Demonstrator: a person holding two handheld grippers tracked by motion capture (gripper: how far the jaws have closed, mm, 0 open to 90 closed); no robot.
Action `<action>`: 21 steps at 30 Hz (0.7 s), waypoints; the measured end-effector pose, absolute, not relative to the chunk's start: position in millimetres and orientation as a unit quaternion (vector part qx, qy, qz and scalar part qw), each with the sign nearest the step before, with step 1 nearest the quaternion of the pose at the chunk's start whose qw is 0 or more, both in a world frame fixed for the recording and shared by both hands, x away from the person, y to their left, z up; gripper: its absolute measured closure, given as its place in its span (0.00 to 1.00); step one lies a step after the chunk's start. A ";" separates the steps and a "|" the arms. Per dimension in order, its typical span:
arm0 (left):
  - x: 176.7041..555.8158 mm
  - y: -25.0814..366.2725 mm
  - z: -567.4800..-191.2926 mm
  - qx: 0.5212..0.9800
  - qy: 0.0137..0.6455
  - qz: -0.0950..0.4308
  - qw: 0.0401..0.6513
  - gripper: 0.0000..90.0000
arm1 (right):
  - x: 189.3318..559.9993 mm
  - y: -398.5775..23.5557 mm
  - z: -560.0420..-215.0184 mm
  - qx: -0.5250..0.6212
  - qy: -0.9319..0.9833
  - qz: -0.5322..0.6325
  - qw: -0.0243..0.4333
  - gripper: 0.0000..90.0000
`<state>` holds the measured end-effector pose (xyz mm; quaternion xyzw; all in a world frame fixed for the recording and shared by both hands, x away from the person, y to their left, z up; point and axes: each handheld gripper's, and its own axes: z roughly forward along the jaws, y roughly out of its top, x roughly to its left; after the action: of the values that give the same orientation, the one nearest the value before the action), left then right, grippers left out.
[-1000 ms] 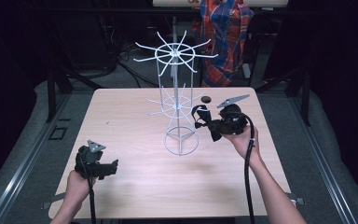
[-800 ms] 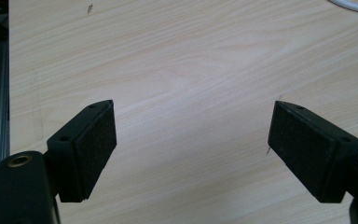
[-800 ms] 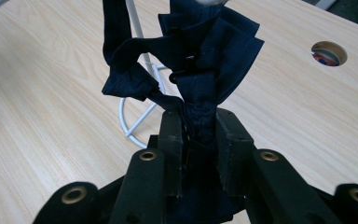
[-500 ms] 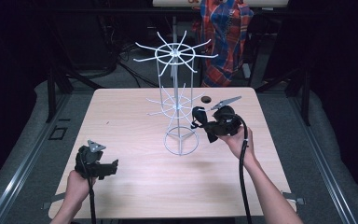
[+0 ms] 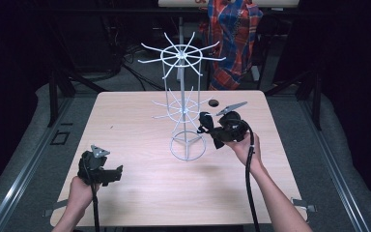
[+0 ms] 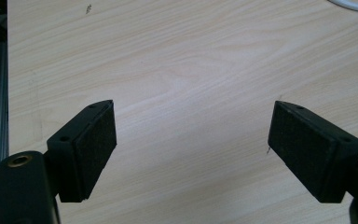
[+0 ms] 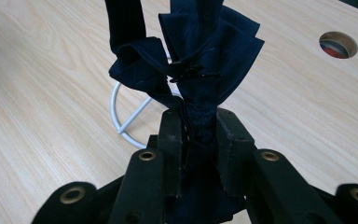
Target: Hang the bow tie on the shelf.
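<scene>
Pale wooden table (image 5: 140, 193) carries a white wire rack (image 5: 186, 108); at its 3 o'clock, the right gripper (image 7: 199, 128) pinches dark blue cloth (image 7: 205, 56) between its fingers. Left gripper (image 6: 191, 135) gapes, holding nothing.

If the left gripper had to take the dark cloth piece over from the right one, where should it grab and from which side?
Probably the free folded end of the dark cloth piece, beyond the right gripper, whose jaws are shut on its bunched middle. Come from the open table side, away from the white wire rack, whose prongs sit close. The left gripper stands open, wide enough for the bundle.
</scene>
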<state>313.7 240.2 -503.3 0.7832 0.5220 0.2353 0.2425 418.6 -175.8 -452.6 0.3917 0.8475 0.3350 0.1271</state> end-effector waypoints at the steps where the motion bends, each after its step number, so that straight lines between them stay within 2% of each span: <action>1: 313.6 240.2 -503.2 0.783 0.522 0.235 0.242 0.17 | 418.7 -176.0 -453.0 0.393 0.847 0.335 0.128 0.82; 21: 313.4 239.8 -502.8 0.784 0.521 0.233 0.243 0.17 | 422.0 -176.6 -459.5 0.401 0.843 0.336 0.121 0.78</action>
<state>313.4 239.8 -502.8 0.7843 0.5212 0.2332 0.2426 422.0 -176.6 -459.5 0.4014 0.8435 0.3360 0.1208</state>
